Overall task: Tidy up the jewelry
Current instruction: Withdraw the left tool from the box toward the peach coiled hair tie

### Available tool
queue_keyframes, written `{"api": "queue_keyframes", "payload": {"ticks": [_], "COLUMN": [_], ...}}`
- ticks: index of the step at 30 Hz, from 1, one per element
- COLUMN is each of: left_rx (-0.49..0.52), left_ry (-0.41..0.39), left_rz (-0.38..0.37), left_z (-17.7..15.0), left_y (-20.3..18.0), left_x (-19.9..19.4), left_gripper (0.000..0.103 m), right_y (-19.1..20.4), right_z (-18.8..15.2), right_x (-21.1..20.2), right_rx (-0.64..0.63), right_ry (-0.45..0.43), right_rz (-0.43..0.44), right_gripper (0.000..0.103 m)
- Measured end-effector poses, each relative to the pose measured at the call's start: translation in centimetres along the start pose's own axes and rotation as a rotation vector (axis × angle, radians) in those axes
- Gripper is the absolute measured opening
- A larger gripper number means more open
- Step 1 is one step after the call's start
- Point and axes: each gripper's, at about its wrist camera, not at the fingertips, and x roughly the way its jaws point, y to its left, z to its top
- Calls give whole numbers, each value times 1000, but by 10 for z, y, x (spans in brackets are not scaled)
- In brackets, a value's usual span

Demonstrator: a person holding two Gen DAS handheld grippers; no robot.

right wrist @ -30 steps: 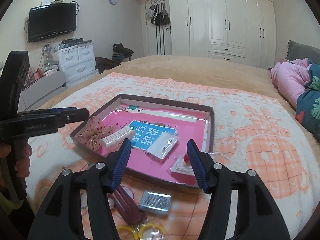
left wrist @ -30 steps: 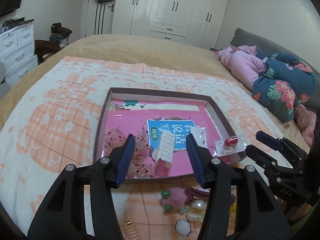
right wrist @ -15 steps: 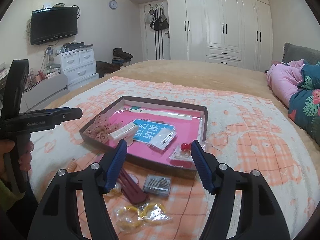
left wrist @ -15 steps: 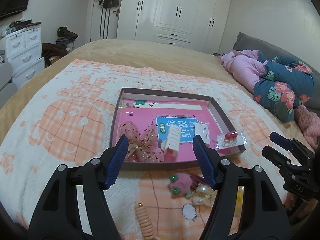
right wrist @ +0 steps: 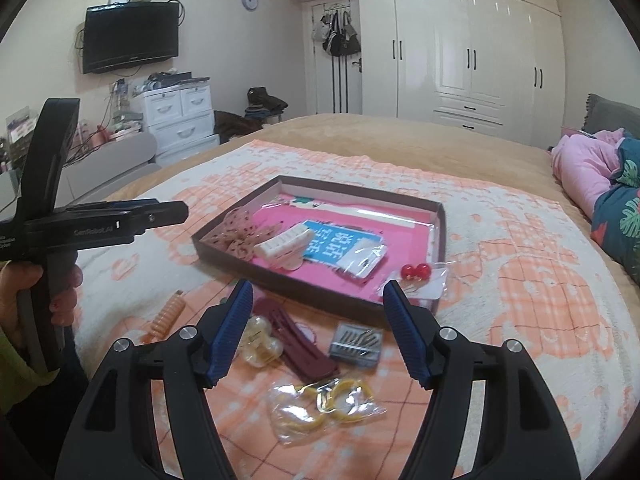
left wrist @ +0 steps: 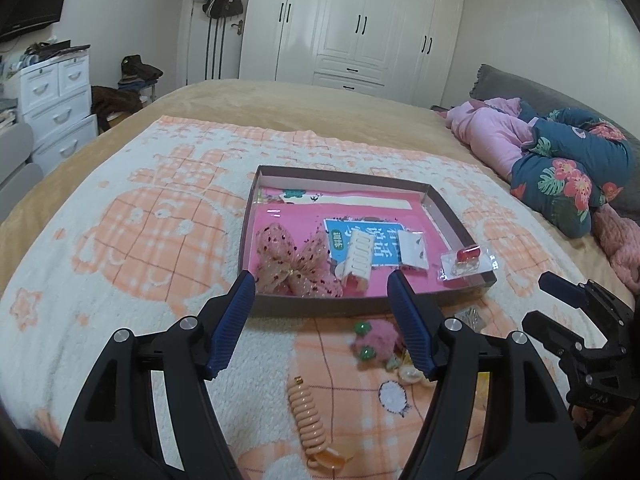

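Sorting is sitting roughly half finished, judging by how the pieces are lying now. Inside the shallow box (left wrist: 460,227) with its pink floor are resting a sequinned bow (left wrist: 294,266), a cream claw clip (left wrist: 357,261), a small white earring card (left wrist: 414,249) and — at the near right corner, partly over the rim — a packet with red bead earrings (right wrist: 416,276).

Outside it, on the orange-and-white blanket (left wrist: 152,236) just in front of the box, several pieces are waiting: a peach coil hair tie (left wrist: 310,416), a pink pompom with green beads (left wrist: 374,340), a dark red hair clip (right wrist: 298,340), a pearl clip (right wrist: 258,344), a small box of pins (right wrist: 356,344) and a bag of yellow rings (right wrist: 324,404).

Left gripper (left wrist: 320,328) is hovering above the blanket with jaws spread wide and nothing between them. Right gripper (right wrist: 316,332) is likewise gaping and holding nothing, poised over the loose pile — so the next pick, I judge, is coming from those leftovers.
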Motion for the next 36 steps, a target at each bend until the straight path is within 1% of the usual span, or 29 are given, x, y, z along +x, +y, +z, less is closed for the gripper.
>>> {"api": "queue_keyframes", "payload": {"ticks": [3, 18, 26, 29, 36], "left_rx": [4, 16, 22, 40, 49], "left_ry": [6, 49, 80, 90, 111], "left_rz": [6, 35, 46, 53, 46], "left_z": [-5, -26, -43, -48, -55], "left_y": [2, 12, 12, 11, 11], "left_x": [-1, -4, -2, 1, 4], "left_gripper": [63, 63, 63, 63, 63], "right_y": [7, 29, 37, 39, 41], "right_z": [-4, -17, -23, -26, -30], "right_x": [1, 9, 16, 19, 27], "right_rx": [-8, -52, -72, -78, -95], "right_ry": [9, 48, 72, 82, 104], "right_rz": [10, 54, 62, 64, 61], "right_gripper": [66, 66, 66, 66, 66]}}
